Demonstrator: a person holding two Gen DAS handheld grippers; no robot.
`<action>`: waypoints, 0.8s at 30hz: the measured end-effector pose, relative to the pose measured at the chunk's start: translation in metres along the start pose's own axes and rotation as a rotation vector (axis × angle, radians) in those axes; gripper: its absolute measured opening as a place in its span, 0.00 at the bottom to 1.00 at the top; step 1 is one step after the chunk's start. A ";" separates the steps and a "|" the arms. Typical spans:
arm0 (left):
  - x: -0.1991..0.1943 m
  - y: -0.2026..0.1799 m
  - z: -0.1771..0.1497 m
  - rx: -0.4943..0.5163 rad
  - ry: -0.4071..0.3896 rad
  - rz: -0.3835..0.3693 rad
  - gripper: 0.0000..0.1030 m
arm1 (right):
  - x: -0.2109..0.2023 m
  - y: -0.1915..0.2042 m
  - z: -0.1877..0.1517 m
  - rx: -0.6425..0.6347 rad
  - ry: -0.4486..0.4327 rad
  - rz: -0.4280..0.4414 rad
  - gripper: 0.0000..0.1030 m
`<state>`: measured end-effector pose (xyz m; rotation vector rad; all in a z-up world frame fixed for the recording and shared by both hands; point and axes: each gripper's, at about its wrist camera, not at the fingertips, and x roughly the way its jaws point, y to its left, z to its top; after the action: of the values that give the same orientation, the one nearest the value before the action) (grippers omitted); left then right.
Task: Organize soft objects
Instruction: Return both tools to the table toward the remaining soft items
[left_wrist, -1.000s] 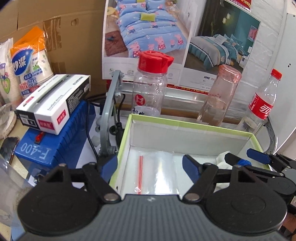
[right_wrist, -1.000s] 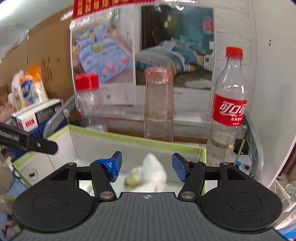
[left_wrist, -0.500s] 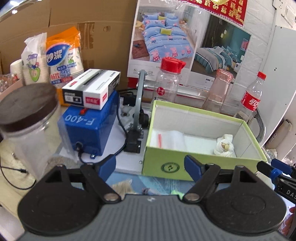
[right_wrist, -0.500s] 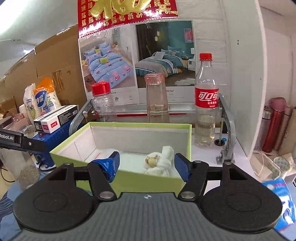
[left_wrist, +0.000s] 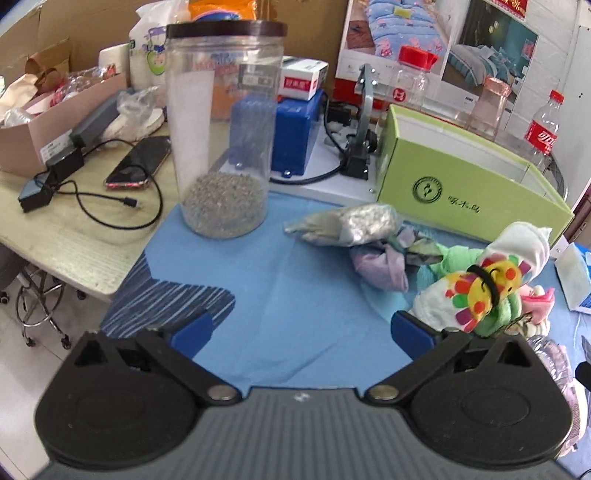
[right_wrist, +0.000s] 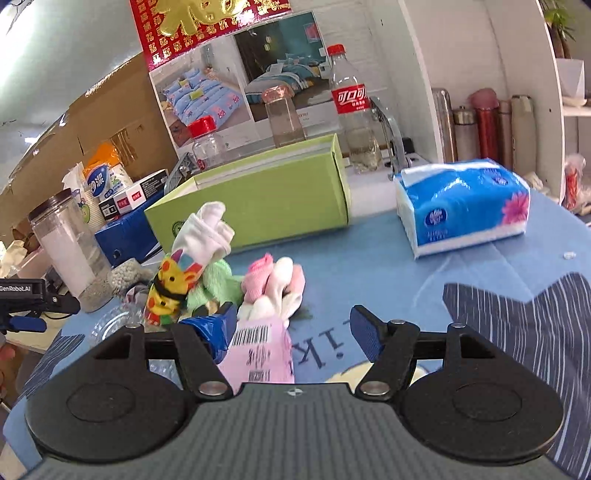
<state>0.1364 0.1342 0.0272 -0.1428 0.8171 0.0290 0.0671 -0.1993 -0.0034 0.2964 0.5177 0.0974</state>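
**Both claws empty above the sock pile**

The left claw (left_wrist: 301, 328) has just spread wide, nothing between; the right claw (right_wrist: 293, 326), opening, is part-spread, empty. Soft socks (right_wrist: 207, 266) lie heaped mid-tabletop, just before the green box (right_wrist: 266, 199).

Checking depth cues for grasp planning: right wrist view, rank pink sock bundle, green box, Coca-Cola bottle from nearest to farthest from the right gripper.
From the right gripper:
1. Pink sock bundle: just ahead of the fingertips, slightly left, on the blue cloth.
2. Green box: behind the sock pile, centre-left.
3. Coca-Cola bottle: behind the box's right end, by the wall.
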 end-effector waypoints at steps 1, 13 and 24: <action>0.003 0.001 0.000 -0.008 0.011 0.007 0.99 | -0.001 0.004 -0.002 -0.012 0.011 0.005 0.53; -0.002 -0.014 0.002 0.021 0.006 -0.040 0.99 | -0.007 0.057 -0.039 -0.307 0.102 -0.039 0.55; 0.007 -0.013 0.014 0.000 0.014 -0.044 0.99 | -0.049 -0.005 -0.001 -0.081 -0.126 -0.117 0.56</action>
<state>0.1530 0.1233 0.0329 -0.1610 0.8275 -0.0138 0.0238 -0.2122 0.0172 0.1917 0.4039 -0.0137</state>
